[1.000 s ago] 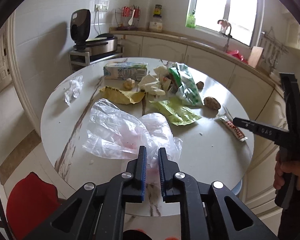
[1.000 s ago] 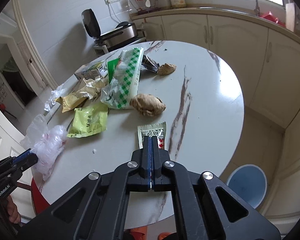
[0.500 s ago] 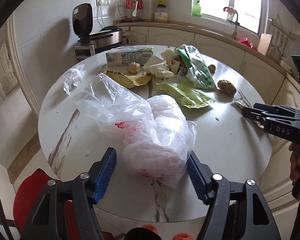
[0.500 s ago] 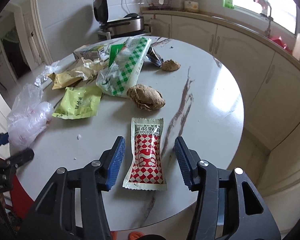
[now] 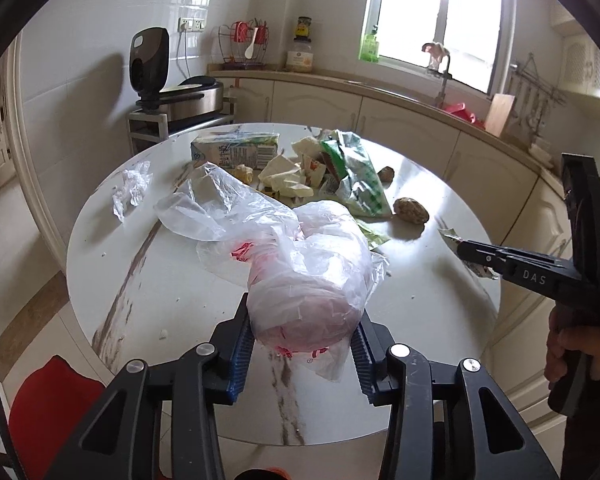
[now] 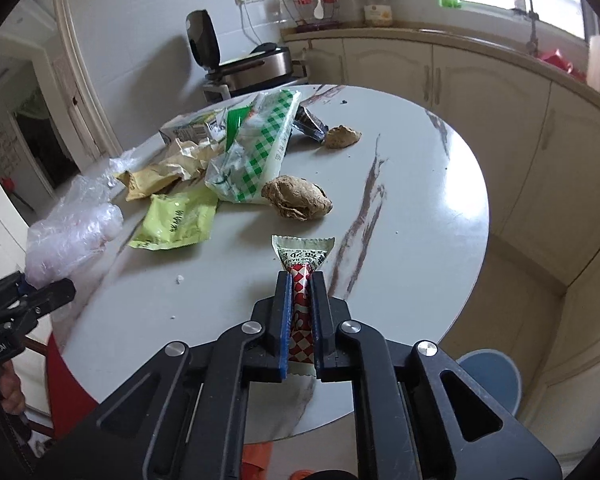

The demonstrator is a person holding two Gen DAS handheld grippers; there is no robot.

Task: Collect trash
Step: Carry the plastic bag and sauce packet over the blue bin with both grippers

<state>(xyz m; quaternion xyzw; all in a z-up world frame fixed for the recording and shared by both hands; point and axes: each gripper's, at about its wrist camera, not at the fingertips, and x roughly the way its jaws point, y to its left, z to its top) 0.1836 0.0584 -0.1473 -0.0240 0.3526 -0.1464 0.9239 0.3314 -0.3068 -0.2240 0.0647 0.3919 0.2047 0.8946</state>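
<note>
Two grippers work over a round white table (image 5: 420,304) with brown veining, littered with trash. Far left on it lies a small crumpled clear wrapper (image 5: 132,188), well apart from the rest. Near the table's near left edge, the left gripper (image 5: 302,344) has its blue-padded fingers (image 5: 242,354) on either side of a bunched clear plastic bag (image 5: 312,276) with red print; the jaws are closing and the pads press its flanks. The bag's loose end trails away toward the far left. Behind it a milk carton (image 5: 236,150) lies on its side, its small print too fine to read. Right of the carton sits a heap of crumpled cream paper (image 5: 286,178), then a green-and-white checked bag (image 6: 256,148) lying across the pile, with a lime-green packet (image 6: 176,220) near it, its lettering not legible. Two brown crumpled lumps rest to the right: a larger one (image 6: 296,198) near the checked bag, a smaller one (image 6: 342,136) farther back beside a dark wrapper (image 6: 310,124). Nearest on the right, the right gripper (image 6: 300,312) is closing, its fingers pinching a red-and-white checked sachet (image 6: 302,256) whose pale top, printed with characters I cannot read, sticks out ahead. "DAS" is written on the right gripper's side in the left view. Beyond the table's right edge, a blue bin (image 6: 492,376) stands on the floor.
</note>
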